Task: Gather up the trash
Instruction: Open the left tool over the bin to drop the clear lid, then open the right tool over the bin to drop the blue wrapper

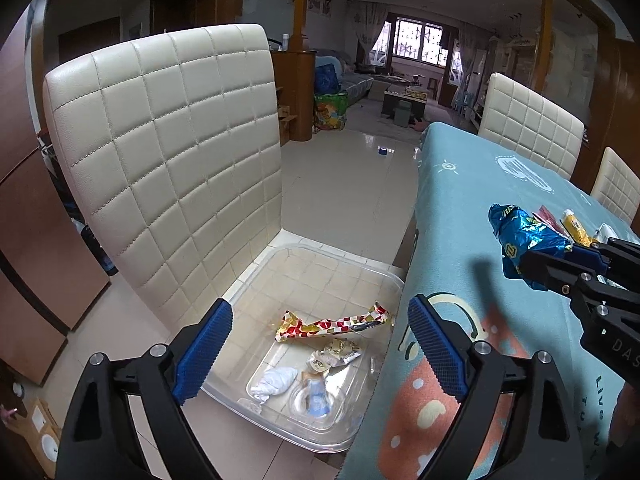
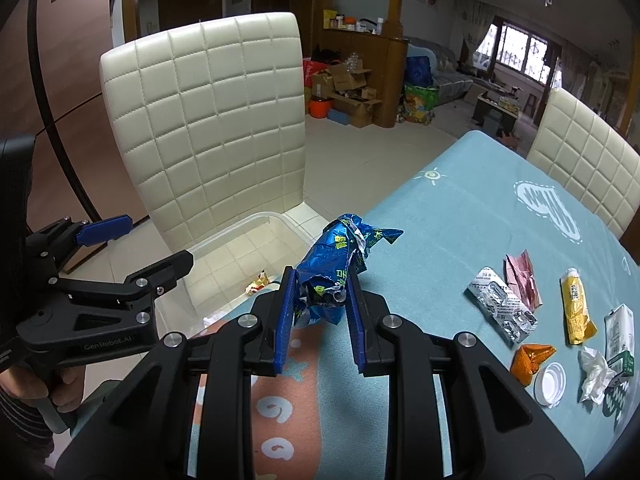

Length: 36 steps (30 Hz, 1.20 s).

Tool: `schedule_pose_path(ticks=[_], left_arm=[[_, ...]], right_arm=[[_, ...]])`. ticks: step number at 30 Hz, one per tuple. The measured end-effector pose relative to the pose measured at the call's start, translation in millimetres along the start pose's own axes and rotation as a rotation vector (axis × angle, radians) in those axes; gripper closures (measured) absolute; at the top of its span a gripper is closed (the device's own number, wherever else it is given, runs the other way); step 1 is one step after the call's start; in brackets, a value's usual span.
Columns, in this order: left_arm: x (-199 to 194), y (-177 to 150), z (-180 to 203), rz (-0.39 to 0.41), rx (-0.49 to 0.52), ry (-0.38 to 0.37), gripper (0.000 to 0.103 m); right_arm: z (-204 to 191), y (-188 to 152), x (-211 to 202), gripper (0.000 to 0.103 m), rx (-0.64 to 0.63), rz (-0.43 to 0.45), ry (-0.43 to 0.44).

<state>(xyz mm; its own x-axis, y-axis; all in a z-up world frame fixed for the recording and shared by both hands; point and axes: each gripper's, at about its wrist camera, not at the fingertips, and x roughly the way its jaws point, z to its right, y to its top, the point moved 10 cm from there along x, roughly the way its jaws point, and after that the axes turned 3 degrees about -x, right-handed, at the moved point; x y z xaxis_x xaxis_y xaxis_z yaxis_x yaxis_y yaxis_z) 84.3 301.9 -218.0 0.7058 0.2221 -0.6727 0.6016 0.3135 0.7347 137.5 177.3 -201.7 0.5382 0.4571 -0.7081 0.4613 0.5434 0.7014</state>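
My right gripper (image 2: 320,284) is shut on a crumpled blue foil wrapper (image 2: 340,264) and holds it above the table's left edge; the wrapper also shows in the left wrist view (image 1: 524,240). My left gripper (image 1: 320,328) is open and empty, above a clear plastic bin (image 1: 384,276) on the chair seat. The bin holds a red-and-gold wrapper (image 1: 332,326), a white tissue (image 1: 276,382) and small packets. In the right wrist view the left gripper (image 2: 132,240) sits over the bin (image 2: 224,240).
On the blue tablecloth (image 2: 460,216) lie a blister pack (image 2: 502,306), pink paper (image 2: 522,278), a yellow sachet (image 2: 576,306), an orange wrapper (image 2: 532,360), a white lid (image 2: 552,384), tissue (image 2: 596,376) and a carton (image 2: 622,336). A cream quilted chair back (image 1: 160,160) rises behind the bin.
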Motion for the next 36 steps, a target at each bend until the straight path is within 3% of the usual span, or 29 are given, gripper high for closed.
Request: schedule_pose_path(ticks=[14, 19, 20, 21, 23, 25, 36], left_arm=[[-9, -10, -59, 0.007, -0.039, 0.132, 0.015], [-14, -12, -69, 0.009, -0.056, 0.142, 0.015], [-14, -12, -70, 0.009, -0.053, 0.143, 0.015], [-15, -13, -68, 0.009, -0.049, 0.145, 0.015], [-15, -14, -66, 0.011, -0.032, 0.153, 0.015], [-15, -15, -63, 0.010, -0.024, 0.153, 0.015], [-21, -8, -36, 0.018, 0.001, 0.099, 0.015]], right_arm=[[-43, 10, 18, 0.076, -0.084, -0.022, 0.078], [-60, 15, 24, 0.075, -0.125, -0.012, 0.079], [-60, 15, 25, 0.069, -0.130, -0.012, 0.070], [-60, 15, 26, 0.045, -0.132, -0.016, 0.067], [-55, 15, 27, 0.016, -0.109, -0.014, 0.057], [-48, 19, 21, 0.017, -0.090, 0.026, 0.037], [-16, 9, -3, 0.018, -0.058, 0.045, -0.044]])
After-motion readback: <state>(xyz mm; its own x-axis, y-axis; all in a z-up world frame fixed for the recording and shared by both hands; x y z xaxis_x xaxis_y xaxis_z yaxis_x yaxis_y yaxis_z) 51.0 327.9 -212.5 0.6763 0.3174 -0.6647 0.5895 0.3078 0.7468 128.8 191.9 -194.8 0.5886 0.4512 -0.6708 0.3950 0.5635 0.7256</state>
